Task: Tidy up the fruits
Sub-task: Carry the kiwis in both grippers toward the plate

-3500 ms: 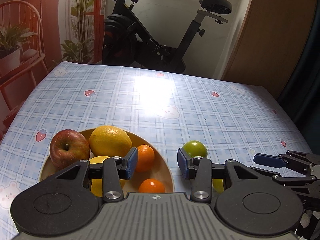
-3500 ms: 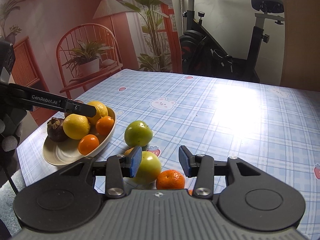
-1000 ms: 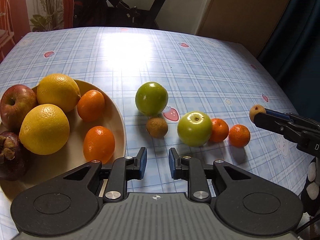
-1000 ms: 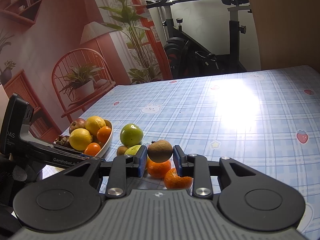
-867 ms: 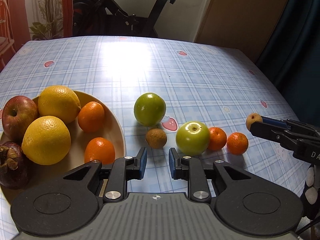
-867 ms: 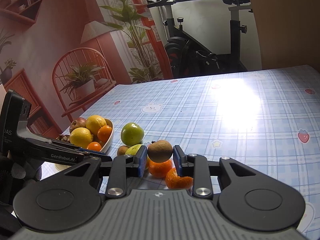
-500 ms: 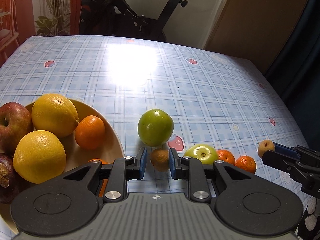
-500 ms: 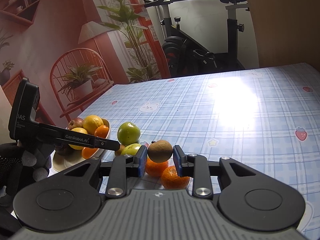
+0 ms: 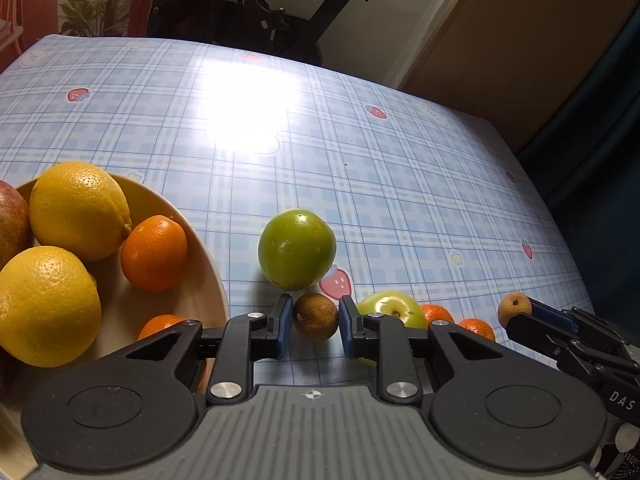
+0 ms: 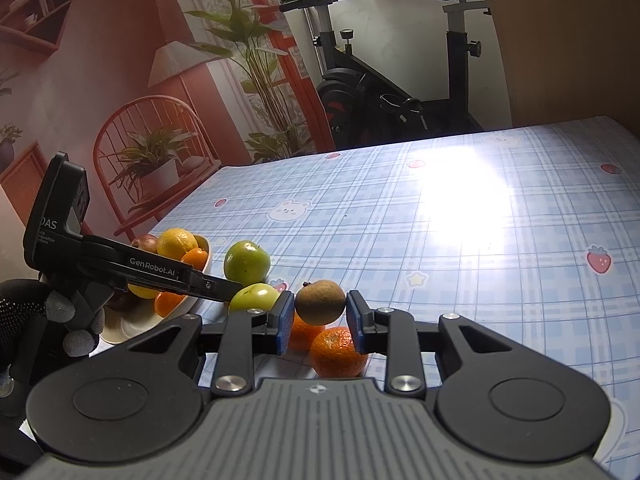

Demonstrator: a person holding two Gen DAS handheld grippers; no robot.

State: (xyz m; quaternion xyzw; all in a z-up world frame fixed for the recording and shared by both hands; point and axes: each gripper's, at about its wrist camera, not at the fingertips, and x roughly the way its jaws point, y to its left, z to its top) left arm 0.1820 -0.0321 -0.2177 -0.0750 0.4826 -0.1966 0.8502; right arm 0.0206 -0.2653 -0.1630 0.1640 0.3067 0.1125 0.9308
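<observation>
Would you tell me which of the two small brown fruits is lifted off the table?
The brown fruit clamped in the right gripper; the other brown fruit rests on the tablecloth.

red apple (image 9: 12, 220): cut by left edge | 1 orange (image 9: 164, 326): half hidden behind left gripper (image 9: 312, 326)

Both wrist views close, angled down, sharing fruit bowl (image 9: 208, 276)

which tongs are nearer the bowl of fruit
Left. The left tongs sit just past the bowl rim, around a small brown fruit; the right tongs are farther off, beyond the tangerines.
</observation>
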